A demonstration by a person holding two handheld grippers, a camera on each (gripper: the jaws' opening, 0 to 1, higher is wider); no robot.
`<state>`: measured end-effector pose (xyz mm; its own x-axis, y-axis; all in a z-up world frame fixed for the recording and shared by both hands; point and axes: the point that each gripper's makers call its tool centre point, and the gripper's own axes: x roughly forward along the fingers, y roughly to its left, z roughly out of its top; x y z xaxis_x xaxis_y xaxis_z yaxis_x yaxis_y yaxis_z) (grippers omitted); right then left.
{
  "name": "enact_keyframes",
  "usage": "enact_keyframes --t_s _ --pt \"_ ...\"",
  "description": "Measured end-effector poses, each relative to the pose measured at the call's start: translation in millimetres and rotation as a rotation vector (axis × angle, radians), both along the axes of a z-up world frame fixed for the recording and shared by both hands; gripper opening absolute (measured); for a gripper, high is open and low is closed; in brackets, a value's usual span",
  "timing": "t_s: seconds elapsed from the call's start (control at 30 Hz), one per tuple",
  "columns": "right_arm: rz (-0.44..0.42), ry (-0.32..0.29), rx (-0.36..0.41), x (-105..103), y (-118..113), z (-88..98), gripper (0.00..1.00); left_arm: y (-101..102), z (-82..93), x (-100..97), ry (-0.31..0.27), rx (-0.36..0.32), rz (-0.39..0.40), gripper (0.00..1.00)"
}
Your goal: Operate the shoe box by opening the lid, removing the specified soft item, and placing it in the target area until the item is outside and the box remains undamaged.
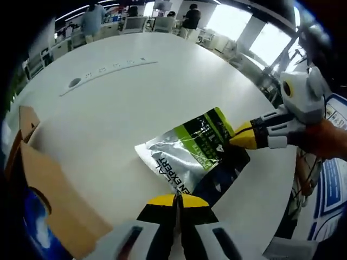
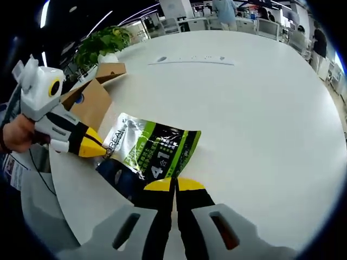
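Both tongs are gripping one pouch [image 1: 198,154], a flat silver, green and dark packet that is lying out on the white counter [image 1: 135,103], outside the box [image 1: 51,195].

In the left gripper view, the left tongs [image 1: 178,201] are coming up from the bottom with their yellow tips pressed together on the pouch's near, dark edge. The right tongs [image 1: 241,136] are reaching in from the right side, their yellow tip clamped on the pouch's far end beside the green panel, with a hand [image 1: 325,138] holding them. The brown cardboard box is sitting at the left edge, its flaps standing open, well apart from the pouch. A long pale strip [image 1: 105,70] is lying across the counter farther off, and people [image 1: 190,16] are standing among desks beyond the counter's far edge.

In the right gripper view, the right tongs [image 2: 174,185] are closing on the pouch [image 2: 154,151] at its green and dark lower edge. The left tongs [image 2: 100,147] are entering from the left, pinching the silver end, held by a hand [image 2: 19,132]. The box [image 2: 92,97] is lying just behind them near the counter [image 2: 244,108] edge, with a potted plant [image 2: 100,43] behind it.
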<state>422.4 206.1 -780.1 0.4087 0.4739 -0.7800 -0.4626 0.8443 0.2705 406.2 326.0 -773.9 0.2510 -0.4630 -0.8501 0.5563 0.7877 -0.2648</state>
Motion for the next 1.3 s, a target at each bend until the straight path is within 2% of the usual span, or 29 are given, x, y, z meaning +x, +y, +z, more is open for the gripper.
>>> enact_keyframes --t_s 0.5,1.3 --pt "-0.006 0.012 -0.01 -0.7 -2.0 -9.2 0.01 0.8 -7.1 -0.2 -0.007 0.036 -0.012 0.02" --pt "-0.019 0.011 -0.029 -4.3 -8.5 -7.1 0.07 4.4 -6.1 -0.1 -0.042 0.083 -0.04 0.08"
